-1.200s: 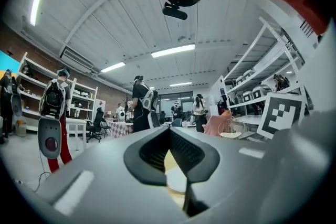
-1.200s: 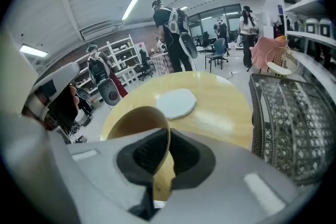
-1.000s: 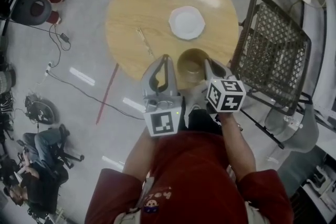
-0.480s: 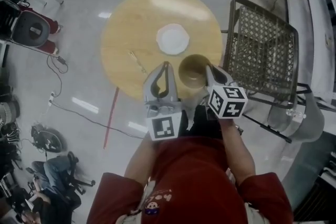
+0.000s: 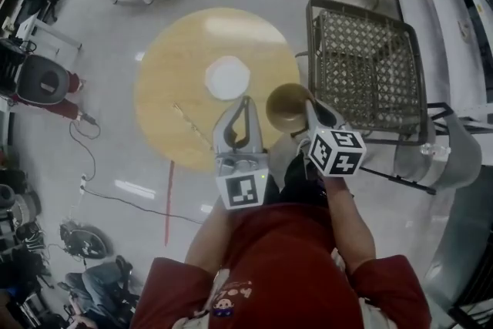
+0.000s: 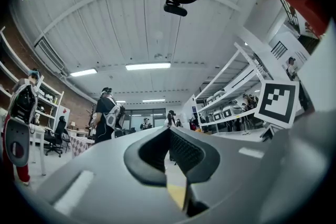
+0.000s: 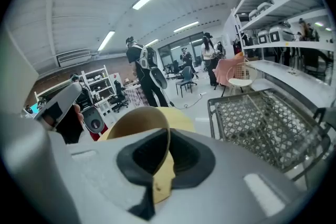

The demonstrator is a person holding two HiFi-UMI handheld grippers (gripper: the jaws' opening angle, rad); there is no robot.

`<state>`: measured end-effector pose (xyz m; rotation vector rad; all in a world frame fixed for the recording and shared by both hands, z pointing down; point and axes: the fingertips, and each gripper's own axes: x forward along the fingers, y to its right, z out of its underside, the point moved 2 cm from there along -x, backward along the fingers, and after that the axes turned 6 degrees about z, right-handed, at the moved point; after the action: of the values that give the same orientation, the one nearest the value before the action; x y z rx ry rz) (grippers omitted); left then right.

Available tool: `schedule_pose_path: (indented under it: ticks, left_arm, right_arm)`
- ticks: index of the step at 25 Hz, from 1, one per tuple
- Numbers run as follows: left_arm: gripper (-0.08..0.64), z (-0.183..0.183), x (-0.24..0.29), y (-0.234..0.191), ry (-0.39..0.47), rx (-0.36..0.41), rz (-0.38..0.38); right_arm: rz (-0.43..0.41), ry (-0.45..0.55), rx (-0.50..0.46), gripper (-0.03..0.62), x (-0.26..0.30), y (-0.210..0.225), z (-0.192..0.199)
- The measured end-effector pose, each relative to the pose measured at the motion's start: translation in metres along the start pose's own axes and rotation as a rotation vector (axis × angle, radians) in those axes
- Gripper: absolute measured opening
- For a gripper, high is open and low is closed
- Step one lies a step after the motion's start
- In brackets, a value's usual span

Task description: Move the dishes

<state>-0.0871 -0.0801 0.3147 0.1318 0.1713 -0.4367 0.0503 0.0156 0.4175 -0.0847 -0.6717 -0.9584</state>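
Head view, right claw (image 5: 308, 109), bowl (image 5: 283, 109) nearer wire rack (image 5: 362, 65)

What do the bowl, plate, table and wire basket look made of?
The bowl is tan and thin-walled: plastic or wood, unclear. The plate is white and smooth, likely ceramic or melamine. The table has a glossy light wood-look top that mirrors ceiling lights. The basket is dark metal: open diamond mesh on a frame.
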Motion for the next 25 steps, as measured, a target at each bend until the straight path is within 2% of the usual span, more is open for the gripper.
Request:
schedule_pose_path:
  ticks: [12,25]
  left_arm:
    - [0.006,-0.008,0.05,0.078,0.039,-0.006,0.17]
    - [0.006,-0.001,0.111,0.153,0.036,-0.058,0.296]
  right_arm:
    - [0.157,0.062,0.099,0.017,-0.037,0.096,-0.014]
    - [0.281,0.08,0.178,0.017,-0.055,0.194,-0.029]
